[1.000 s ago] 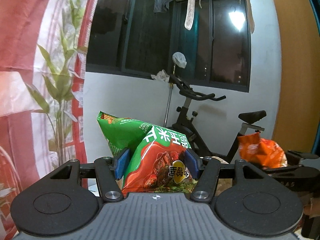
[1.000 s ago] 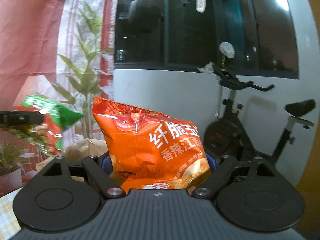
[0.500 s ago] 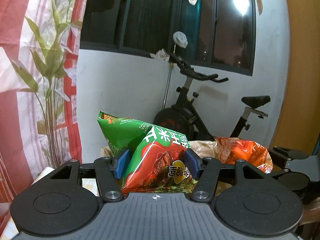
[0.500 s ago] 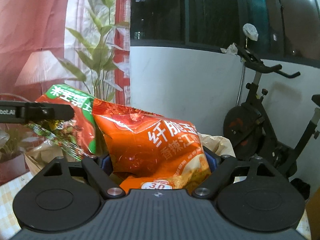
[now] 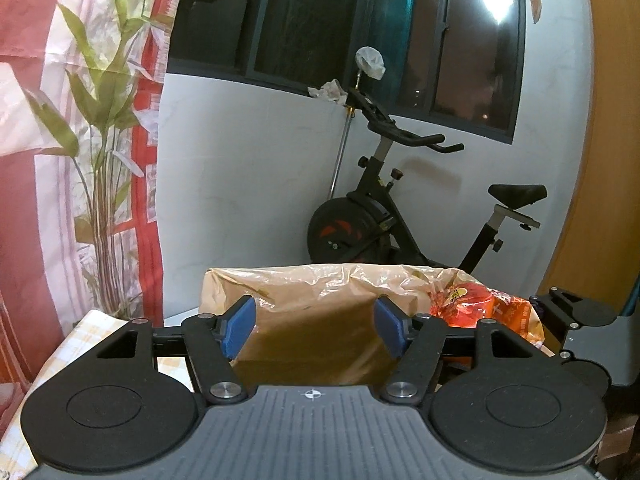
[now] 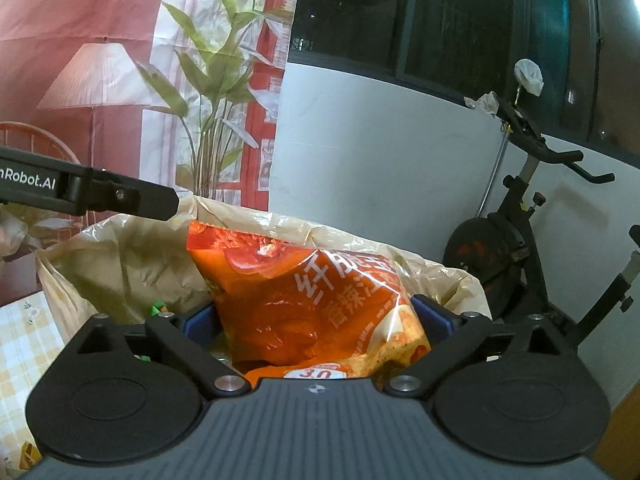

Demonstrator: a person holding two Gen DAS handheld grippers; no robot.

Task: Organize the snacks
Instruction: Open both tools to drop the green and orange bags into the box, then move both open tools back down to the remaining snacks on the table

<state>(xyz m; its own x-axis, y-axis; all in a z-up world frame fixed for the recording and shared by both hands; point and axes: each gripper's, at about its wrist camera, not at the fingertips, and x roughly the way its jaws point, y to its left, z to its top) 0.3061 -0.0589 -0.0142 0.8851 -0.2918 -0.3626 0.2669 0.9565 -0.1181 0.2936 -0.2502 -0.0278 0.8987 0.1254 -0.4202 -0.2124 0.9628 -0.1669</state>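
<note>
Left gripper (image 5: 314, 326): jaws opening, nothing between the blue pads (image 5: 239, 325); aimed at the near wall of the brown bag.
Right gripper (image 6: 316, 320): jaws opening, spread wide; orange snack packet (image 6: 308, 300) between them, whether the pads touch it hard to tell.
Orange snack packet: upright, lower part inside the bag's mouth, toward its right side.
Brown bag (image 6: 132, 268): plastic-lined, open-topped, standing on the tabletop near its far edge.
Green snack packet (image 6: 158, 307): only a small green scrap showing down inside the bag, left of the orange one.
Tabletop (image 6: 24, 332): yellow checked cloth, bare at the left edge.
Exercise bike (image 5: 400, 208): behind the bag, against the white wall.
</note>
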